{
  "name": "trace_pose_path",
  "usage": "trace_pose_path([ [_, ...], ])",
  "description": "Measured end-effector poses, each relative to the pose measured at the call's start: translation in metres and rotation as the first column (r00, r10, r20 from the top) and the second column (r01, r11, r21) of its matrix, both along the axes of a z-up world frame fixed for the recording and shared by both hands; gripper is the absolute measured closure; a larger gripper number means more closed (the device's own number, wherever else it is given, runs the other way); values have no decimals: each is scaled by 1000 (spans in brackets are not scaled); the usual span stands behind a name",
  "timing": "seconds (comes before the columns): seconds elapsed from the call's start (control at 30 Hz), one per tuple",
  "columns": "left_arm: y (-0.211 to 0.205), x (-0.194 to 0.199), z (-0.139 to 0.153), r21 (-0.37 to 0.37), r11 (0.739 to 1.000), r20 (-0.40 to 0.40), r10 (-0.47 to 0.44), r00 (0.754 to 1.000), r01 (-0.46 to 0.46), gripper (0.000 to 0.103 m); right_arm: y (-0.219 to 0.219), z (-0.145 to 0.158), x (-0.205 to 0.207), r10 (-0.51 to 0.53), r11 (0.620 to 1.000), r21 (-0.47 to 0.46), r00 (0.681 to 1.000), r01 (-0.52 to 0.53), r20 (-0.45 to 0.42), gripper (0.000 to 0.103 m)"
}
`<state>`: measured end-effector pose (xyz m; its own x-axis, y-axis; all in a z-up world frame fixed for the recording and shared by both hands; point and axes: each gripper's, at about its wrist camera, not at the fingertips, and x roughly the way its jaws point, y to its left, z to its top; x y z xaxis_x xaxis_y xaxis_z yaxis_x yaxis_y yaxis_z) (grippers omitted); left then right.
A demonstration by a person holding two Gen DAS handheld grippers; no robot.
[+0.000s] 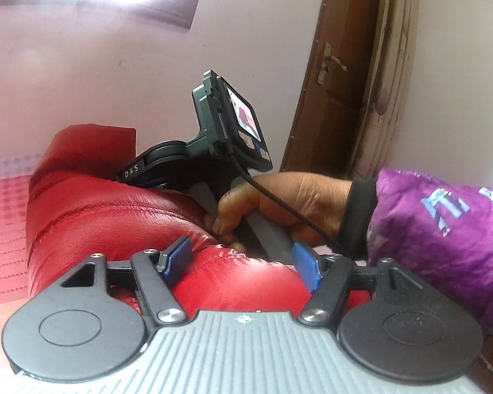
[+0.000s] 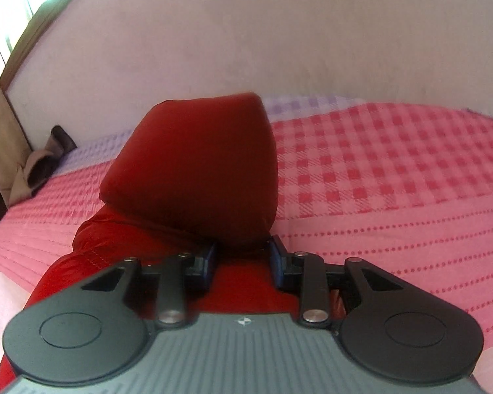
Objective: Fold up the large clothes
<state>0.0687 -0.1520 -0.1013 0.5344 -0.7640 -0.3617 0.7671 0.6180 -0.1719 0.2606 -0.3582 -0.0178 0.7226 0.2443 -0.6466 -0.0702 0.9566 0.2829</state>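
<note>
A shiny red padded jacket (image 1: pixel 115 216) lies bunched on a pink checked bedspread (image 2: pixel 394 177). Its darker red hood (image 2: pixel 197 164) stands up at the far end. My left gripper (image 1: pixel 243 262) is open, its blue pads either side of a puffy red fold of the jacket. My right gripper (image 2: pixel 243 262) is open, its blue pads (image 2: pixel 208 262) straddling the jacket just below the hood. In the left wrist view the right gripper's body and screen (image 1: pixel 233 124) show, held by a hand (image 1: pixel 279 203) above the jacket.
A pale wall is behind the bed. A wooden door (image 1: pixel 332 75) and curtain (image 1: pixel 387 75) stand at the right in the left wrist view. A purple sleeve (image 1: pixel 443 229) is on the holding arm. A small grey cloth item (image 2: pixel 39 167) lies at the bed's far left edge.
</note>
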Motion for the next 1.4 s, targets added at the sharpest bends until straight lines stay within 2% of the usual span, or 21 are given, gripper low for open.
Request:
trace_pose_path([
  [0.1,3,1,3,6,1000,2,0,1000,0,35,-5,-5,-4,-38,998,55,999,37,9,60],
  [0.17,2,1,3,12,1000,12,-3,1000,3,34,-14,-7,-7,-59,992,114,998,58,12,58],
  [0.33,1,-3,3,41,999,26,-19,999,18,27,-50,3,-29,-117,939,326,993,107,10,54],
  [0.37,1,-4,4,49,999,33,-22,999,21,25,-57,13,-41,-128,929,356,991,106,37,51],
  [0.4,1,-4,5,49,999,34,-23,999,21,24,-64,25,-58,-137,923,370,988,101,71,36],
  [0.47,3,-3,6,37,999,27,-23,999,22,23,-73,50,-96,-163,942,316,976,111,143,15],
  [0.5,3,-3,6,34,999,28,-22,999,21,22,-77,60,-118,-163,958,264,972,114,171,8],
  [0.6,1,-6,6,38,999,43,-25,999,23,17,-81,65,-174,-159,977,167,974,131,162,6],
  [0.7,3,-10,6,30,999,44,-22,999,20,14,-77,47,-223,-163,973,182,979,139,123,6],
  [0.83,12,-12,6,4,1000,28,-15,999,15,13,-65,19,-267,-180,955,257,979,150,100,6],
  [0.87,14,-12,6,-1,1000,23,-18,1000,18,12,-61,13,-275,-186,952,266,976,152,109,9],
  [0.93,18,-14,7,-13,1000,11,-19,1000,19,10,-53,7,-282,-185,950,277,975,147,119,34],
  [0.97,20,-15,8,-19,1000,0,-23,1000,23,8,-48,5,-285,-178,949,284,978,140,110,56],
  [1.0,23,-17,11,-25,999,-9,-22,1000,22,7,-43,0,-286,-176,949,281,979,141,104,64],
  [1.07,33,-22,20,-61,998,-27,-12,1000,10,0,-34,-3,-289,-181,954,261,977,147,115,70],
  [1.1,41,-26,26,-79,997,-23,4,1000,-6,0,-34,-6,-289,-187,950,276,976,149,114,73],
  [1.2,63,-33,41,-107,992,16,70,997,-68,0,-30,-4,-293,-196,917,374,973,139,120,77],
  [1.3,73,-30,42,-48,990,36,135,990,-133,0,-26,-15,-290,-175,904,411,979,116,108,77],
  [1.37,74,-20,32,-14,987,-19,162,987,-163,1,-31,-26,-285,-192,892,430,978,137,86,77],
  [1.4,75,-13,24,0,986,-71,168,983,-168,1,-32,-27,-285,-193,905,402,976,139,98,76],
])
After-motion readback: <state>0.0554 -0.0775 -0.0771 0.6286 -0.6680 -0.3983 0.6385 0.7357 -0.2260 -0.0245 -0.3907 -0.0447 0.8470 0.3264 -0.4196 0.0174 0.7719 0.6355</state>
